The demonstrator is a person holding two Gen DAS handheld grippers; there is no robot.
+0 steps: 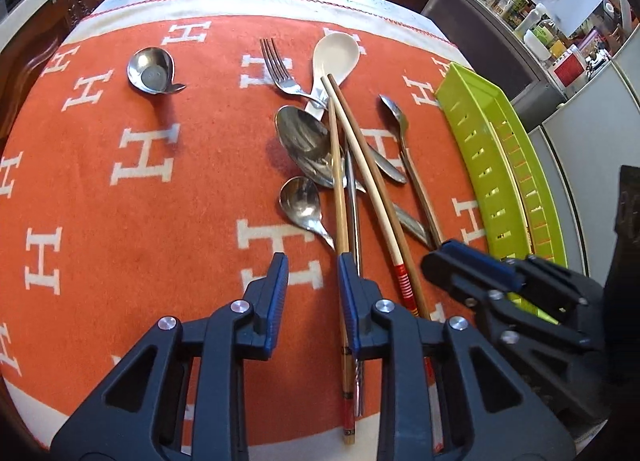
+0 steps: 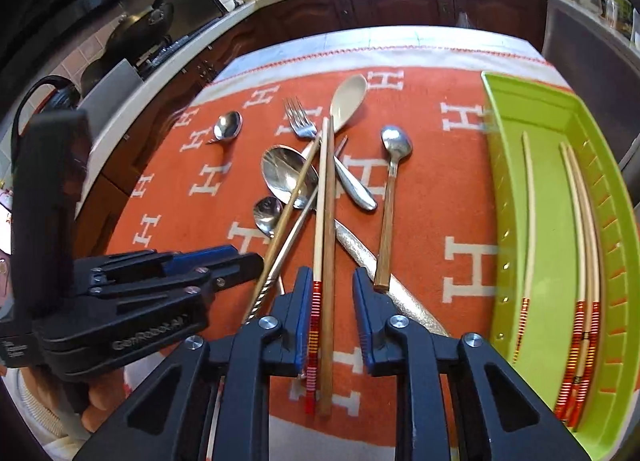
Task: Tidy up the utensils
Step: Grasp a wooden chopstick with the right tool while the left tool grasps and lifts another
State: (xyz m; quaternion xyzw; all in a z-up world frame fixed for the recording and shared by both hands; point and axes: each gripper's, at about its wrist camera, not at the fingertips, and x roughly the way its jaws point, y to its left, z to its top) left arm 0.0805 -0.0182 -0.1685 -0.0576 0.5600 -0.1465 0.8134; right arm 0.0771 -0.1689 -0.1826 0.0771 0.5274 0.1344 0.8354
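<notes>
On the orange cloth (image 1: 160, 221) lies a heap of utensils: a white spoon (image 1: 336, 53), a fork (image 1: 276, 65), a big metal spoon (image 1: 304, 141) and crossed chopsticks. My left gripper (image 1: 312, 273) stands open over bare cloth, and a bamboo chopstick (image 1: 339, 189) runs under its right finger. My right gripper (image 2: 332, 289) straddles a red-striped chopstick (image 2: 318, 221) and a brown chopstick (image 2: 329, 201). A gap is left beside the brown one, so the gripper is open. The green tray (image 2: 552, 129) holds three striped chopsticks (image 2: 576, 221).
A short metal spoon (image 1: 150, 69) lies alone at the far left. A wooden-handled teaspoon (image 2: 390, 197) and a knife (image 2: 360, 249) lie by the pile. The tray (image 1: 480, 149) hugs the table's right edge. Kitchen counters surround the table. A person's hand (image 2: 100, 393) holds the left gripper.
</notes>
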